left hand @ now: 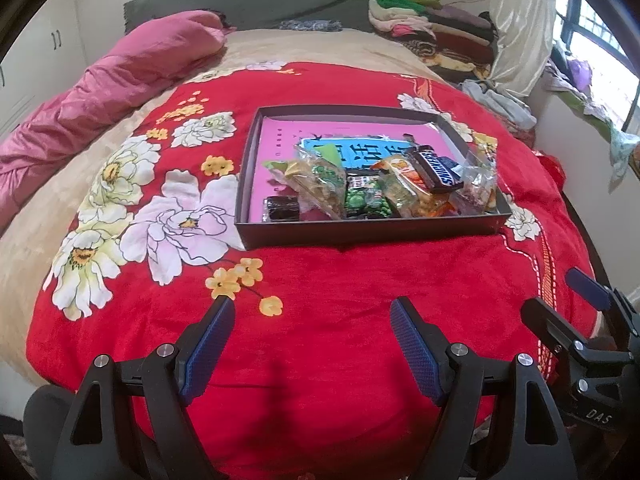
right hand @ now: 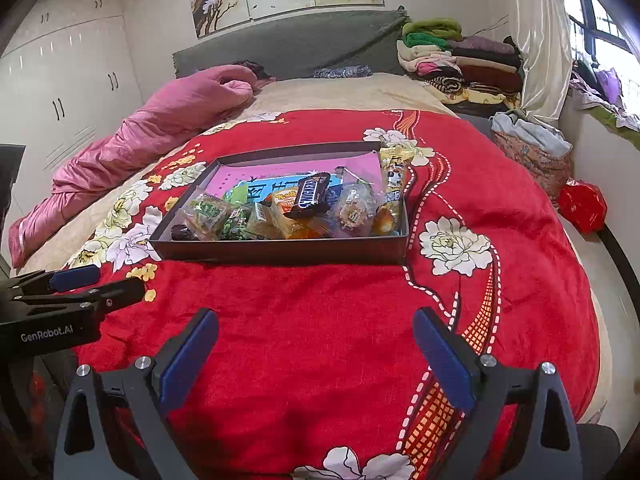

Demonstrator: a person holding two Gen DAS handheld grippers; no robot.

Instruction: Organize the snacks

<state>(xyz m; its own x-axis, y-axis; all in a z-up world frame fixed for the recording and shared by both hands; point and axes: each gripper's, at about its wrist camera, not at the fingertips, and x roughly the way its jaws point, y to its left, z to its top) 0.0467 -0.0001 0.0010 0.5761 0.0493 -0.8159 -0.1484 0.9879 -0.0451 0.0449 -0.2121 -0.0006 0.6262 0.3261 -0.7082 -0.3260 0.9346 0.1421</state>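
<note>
Snacks (left hand: 372, 188) lie heaped in a shallow dark box (left hand: 360, 232) on the red floral blanket (left hand: 340, 280), crowded toward the box's near wall. Snickers bar (left hand: 436, 170) tops the heap, long axis slanting toward the far wall. Left gripper (left hand: 312, 320) and right gripper (right hand: 316, 332) hover short of the box, fingers spread, holding nothing

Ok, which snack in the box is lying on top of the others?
The Snickers bar: its dark brown wrapper rests slantwise across the orange packet and clear-wrapped sweets, above the pile, while the rest lie lower in the dark box.
</note>
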